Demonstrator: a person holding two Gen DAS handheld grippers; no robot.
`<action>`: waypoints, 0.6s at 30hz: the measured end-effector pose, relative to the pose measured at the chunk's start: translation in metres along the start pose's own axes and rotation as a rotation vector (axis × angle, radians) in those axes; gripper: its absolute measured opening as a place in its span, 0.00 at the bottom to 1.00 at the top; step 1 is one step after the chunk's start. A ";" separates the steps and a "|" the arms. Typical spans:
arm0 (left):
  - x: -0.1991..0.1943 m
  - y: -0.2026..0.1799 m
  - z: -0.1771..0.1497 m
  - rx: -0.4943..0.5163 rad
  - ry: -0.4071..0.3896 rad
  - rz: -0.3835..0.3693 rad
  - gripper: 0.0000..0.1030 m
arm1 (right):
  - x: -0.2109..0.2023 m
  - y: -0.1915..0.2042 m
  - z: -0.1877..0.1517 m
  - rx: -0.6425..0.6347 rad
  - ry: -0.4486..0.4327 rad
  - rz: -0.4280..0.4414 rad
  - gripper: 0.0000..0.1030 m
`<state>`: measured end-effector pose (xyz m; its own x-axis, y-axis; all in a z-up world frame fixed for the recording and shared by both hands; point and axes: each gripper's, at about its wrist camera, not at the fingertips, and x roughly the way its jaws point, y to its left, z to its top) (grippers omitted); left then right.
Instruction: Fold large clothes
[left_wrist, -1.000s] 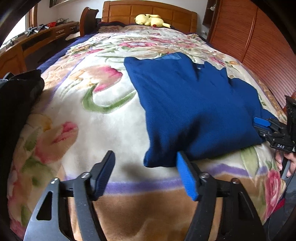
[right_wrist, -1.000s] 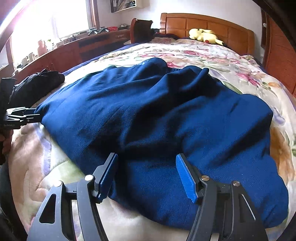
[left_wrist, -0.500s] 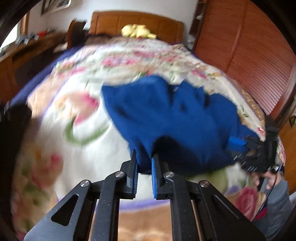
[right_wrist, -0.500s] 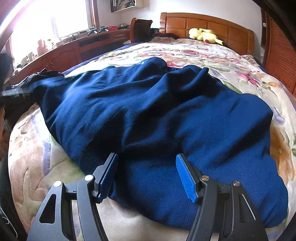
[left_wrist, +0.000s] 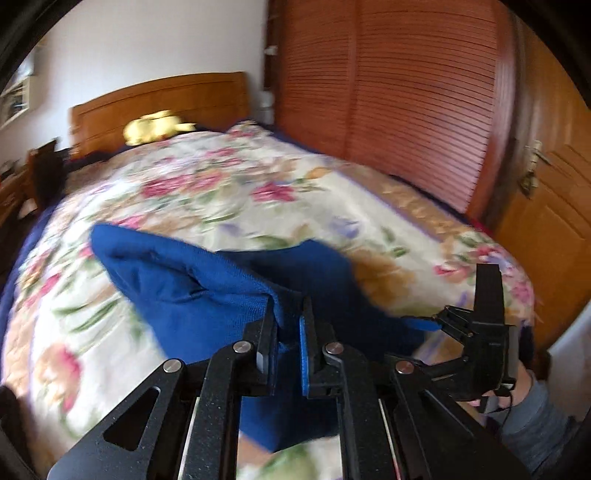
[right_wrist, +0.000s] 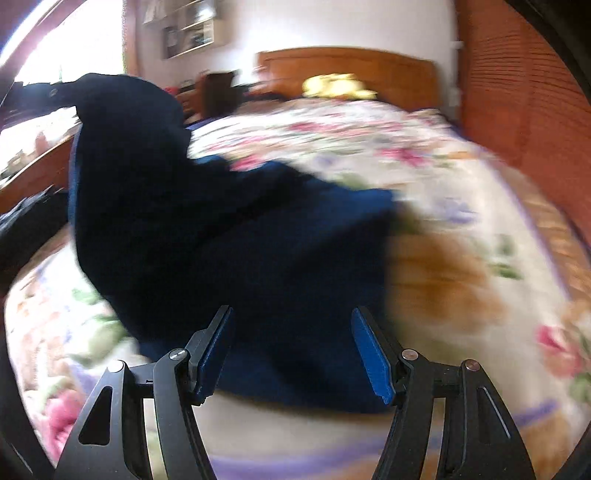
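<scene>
on the floral bed blanket (left_wrist: 229, 192), a dark blue knitted garment (left_wrist: 192, 291) lies rumpled, one corner lifted.
left tool (left_wrist: 288, 332) is clamped on that raised corner; right tool (right_wrist: 291, 350) hovers wide apart over the cloth, gripping nothing.

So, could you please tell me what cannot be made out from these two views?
- Left wrist view: the left gripper hides the pinched edge of the blue garment.
- Right wrist view: motion blur smears the bedspread; the garment's lifted part is a dark silhouette.
- Yellow plush toy: blurred, shape unclear.
</scene>
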<state>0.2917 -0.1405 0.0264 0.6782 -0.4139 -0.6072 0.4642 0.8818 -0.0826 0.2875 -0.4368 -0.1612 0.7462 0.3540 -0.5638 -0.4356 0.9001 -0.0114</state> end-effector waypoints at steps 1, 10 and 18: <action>0.008 -0.013 0.004 0.008 0.004 -0.033 0.09 | -0.006 -0.011 -0.002 0.019 -0.009 -0.030 0.65; 0.070 -0.079 -0.011 0.024 0.170 -0.189 0.09 | -0.015 -0.050 -0.010 0.129 -0.005 -0.106 0.65; 0.039 -0.068 -0.017 0.023 0.118 -0.153 0.27 | -0.013 -0.052 -0.007 0.130 -0.014 -0.097 0.65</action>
<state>0.2769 -0.2126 -0.0053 0.5278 -0.5122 -0.6775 0.5705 0.8048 -0.1640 0.2974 -0.4899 -0.1591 0.7887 0.2667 -0.5539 -0.2934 0.9551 0.0420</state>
